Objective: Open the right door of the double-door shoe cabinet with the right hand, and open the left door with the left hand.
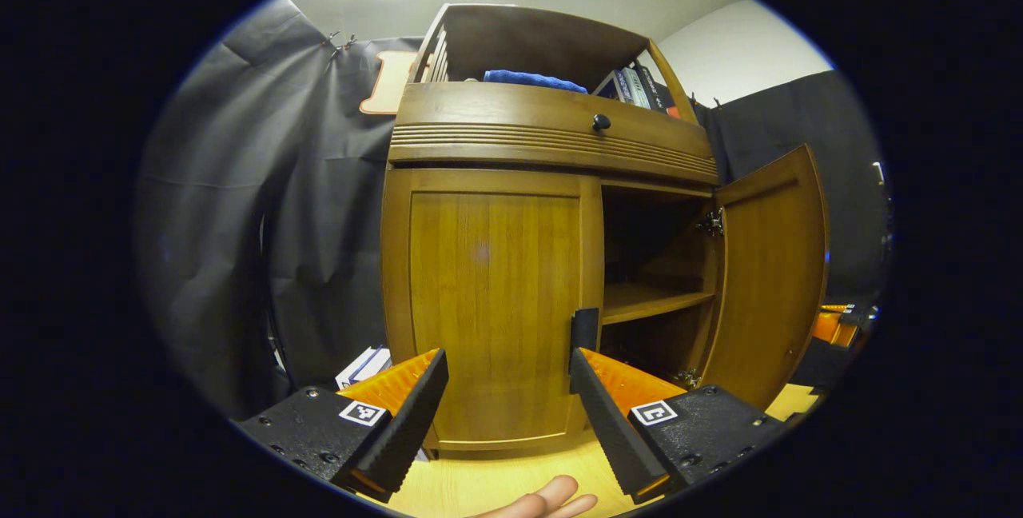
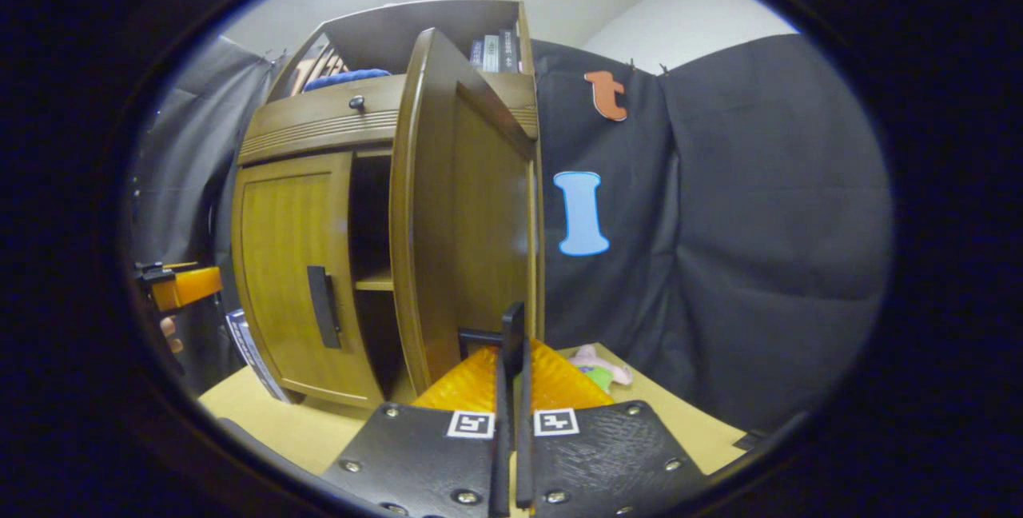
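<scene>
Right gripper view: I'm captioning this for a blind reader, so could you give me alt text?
The right gripper is shut on the black handle of the shoe cabinet's right door, which stands swung open. The left door is closed, with the left gripper beside it.

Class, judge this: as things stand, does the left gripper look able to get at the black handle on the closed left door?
Probably yes: the left gripper's tongs are open, with the black bar handle just ahead by the right finger and nothing between.
</scene>
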